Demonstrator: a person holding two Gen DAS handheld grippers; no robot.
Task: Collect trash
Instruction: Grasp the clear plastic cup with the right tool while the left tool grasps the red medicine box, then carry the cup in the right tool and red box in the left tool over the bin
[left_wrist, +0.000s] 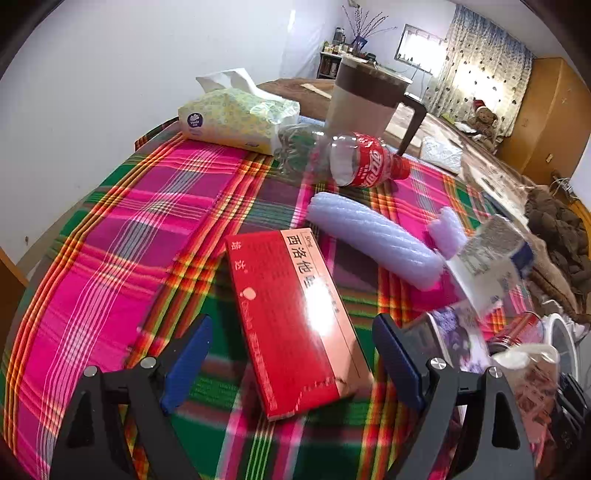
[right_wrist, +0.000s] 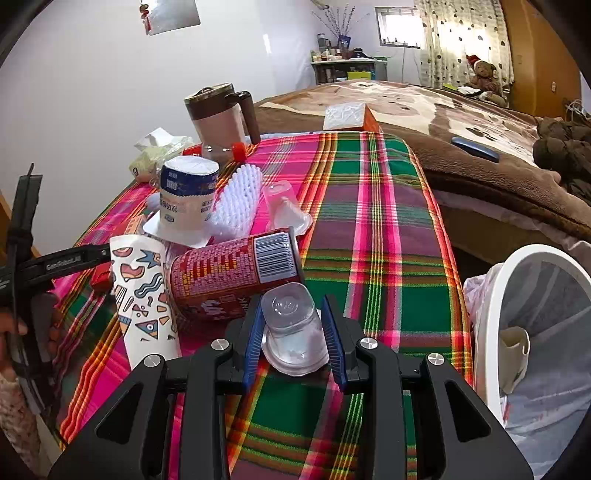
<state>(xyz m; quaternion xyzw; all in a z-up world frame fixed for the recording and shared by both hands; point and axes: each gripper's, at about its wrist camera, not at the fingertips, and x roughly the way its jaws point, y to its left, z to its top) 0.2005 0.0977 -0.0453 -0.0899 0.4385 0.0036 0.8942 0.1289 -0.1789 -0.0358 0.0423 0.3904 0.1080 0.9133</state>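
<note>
A red medicine box (left_wrist: 291, 317) lies on the plaid cloth between the blue pads of my open left gripper (left_wrist: 291, 354), which touches nothing. Beyond it lie a white foam sleeve (left_wrist: 373, 236) and an empty cola bottle (left_wrist: 369, 160). My right gripper (right_wrist: 293, 325) is shut on a clear plastic cup (right_wrist: 293, 328), held just above the cloth. Close ahead lie a red can (right_wrist: 236, 273) on its side, a patterned paper cup (right_wrist: 146, 295), a white-and-blue tub (right_wrist: 186, 199), a white foam piece (right_wrist: 238, 195) and another clear cup (right_wrist: 284, 214).
A white bin (right_wrist: 491, 295) lined with a bag stands at the table's right edge. A tissue pack (left_wrist: 236, 118) and a brown jug (right_wrist: 221, 118) stand at the back. A bed with a brown blanket (right_wrist: 461, 122) lies behind the table.
</note>
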